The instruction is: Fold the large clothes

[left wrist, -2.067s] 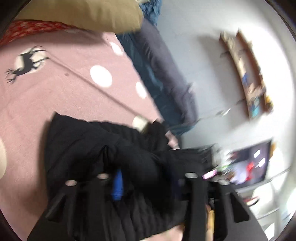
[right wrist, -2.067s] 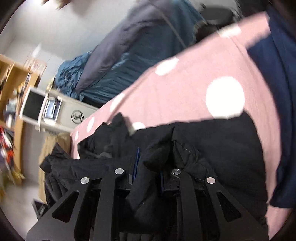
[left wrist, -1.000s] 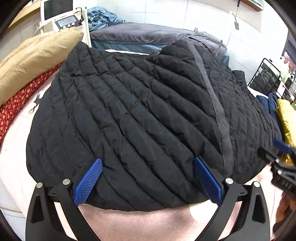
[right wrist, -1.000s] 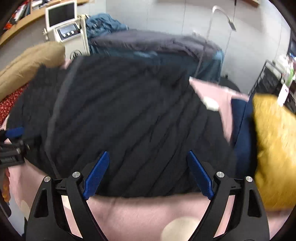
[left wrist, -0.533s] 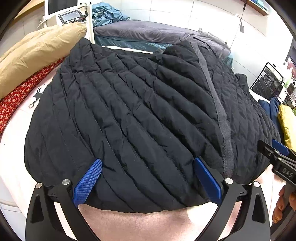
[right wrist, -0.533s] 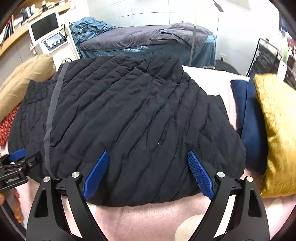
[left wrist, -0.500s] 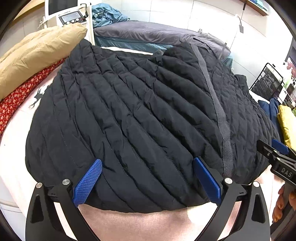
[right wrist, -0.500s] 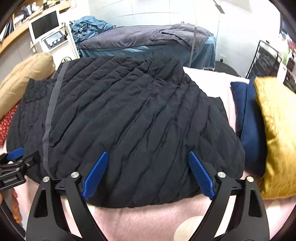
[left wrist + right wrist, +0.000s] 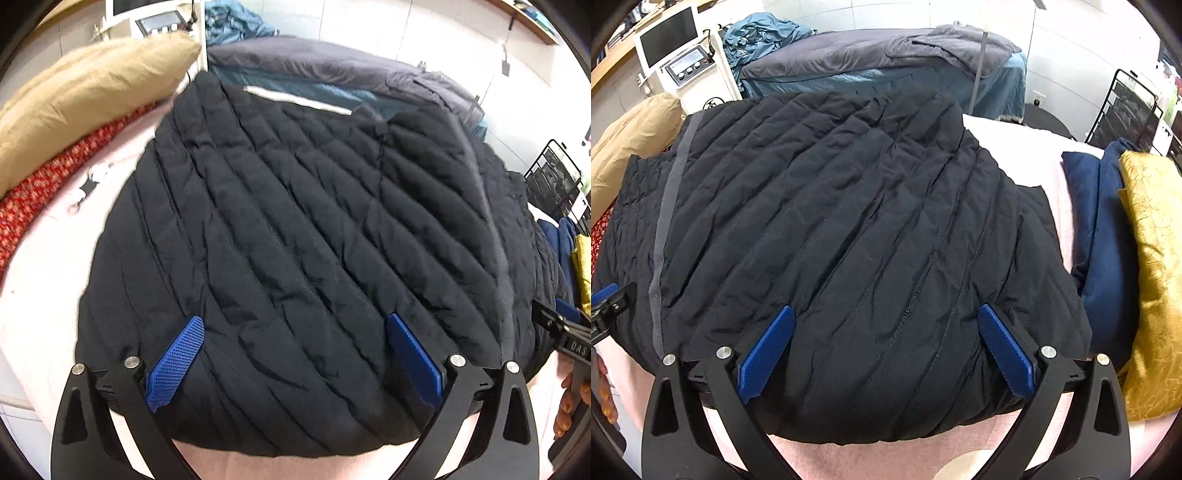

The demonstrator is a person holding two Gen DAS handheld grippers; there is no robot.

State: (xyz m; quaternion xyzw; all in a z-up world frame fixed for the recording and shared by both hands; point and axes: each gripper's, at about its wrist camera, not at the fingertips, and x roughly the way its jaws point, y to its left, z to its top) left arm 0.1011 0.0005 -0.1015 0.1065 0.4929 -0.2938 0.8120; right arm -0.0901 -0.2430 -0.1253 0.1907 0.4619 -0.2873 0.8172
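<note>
A large black quilted jacket (image 9: 303,236) lies spread on the pink bed cover (image 9: 48,295), with a grey strip running down it. It also fills the right wrist view (image 9: 842,229). My left gripper (image 9: 295,354) is open and empty, its blue pads over the jacket's near hem. My right gripper (image 9: 886,350) is open and empty over the near hem further right. The right gripper's tip shows at the right edge of the left wrist view (image 9: 561,325). The left gripper's tip shows at the left edge of the right wrist view (image 9: 609,299).
A tan pillow (image 9: 85,92) and red patterned fabric (image 9: 40,192) lie left of the jacket. A navy cloth (image 9: 1104,221) and a gold cushion (image 9: 1156,266) lie to its right. Behind stand a grey-blue bed (image 9: 871,62), a white machine with a screen (image 9: 676,48) and a black wire rack (image 9: 1126,107).
Two seconds ago both grippers were shut on the bunched jacket. It now lies spread flat and both grippers are open. Over the last half second the left view shifted slightly.
</note>
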